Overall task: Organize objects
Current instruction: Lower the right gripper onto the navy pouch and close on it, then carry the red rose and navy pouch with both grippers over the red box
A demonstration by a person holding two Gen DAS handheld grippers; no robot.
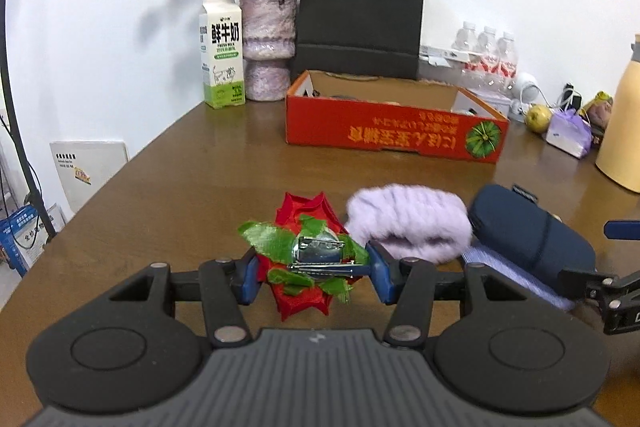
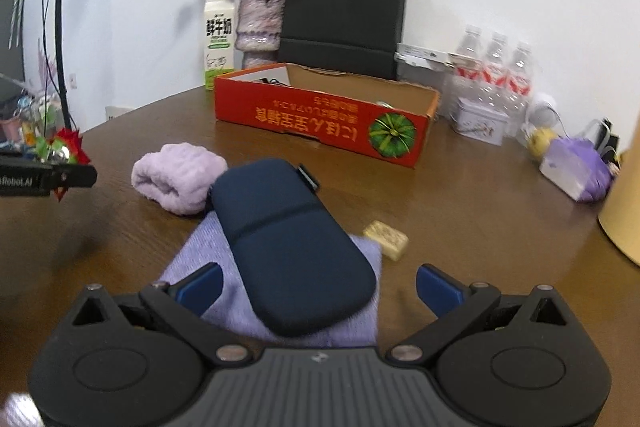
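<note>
Gripping a red fabric rose brooch (image 1: 304, 259), the left gripper (image 1: 314, 277) has its blue fingers closed on the flower's sides; the brooch's back faces the camera, showing green satin leaves and a silver pin clasp. Just right of it on the brown table (image 1: 180, 179) lie a fluffy lilac towel roll (image 1: 408, 223) and a navy pouch (image 1: 528, 231), with an open red cardboard box (image 1: 392, 127) farther back.

From the right wrist, the right gripper (image 2: 320, 291) stands wide open, holding nothing, straddling the near end of the pouch (image 2: 288, 243), which lies on a lavender cloth (image 2: 200, 259). A small cream block (image 2: 386, 239) shows only here, right of the pouch. The brooch (image 2: 64, 147) appears at far left, raised off the table in the other gripper.
</note>
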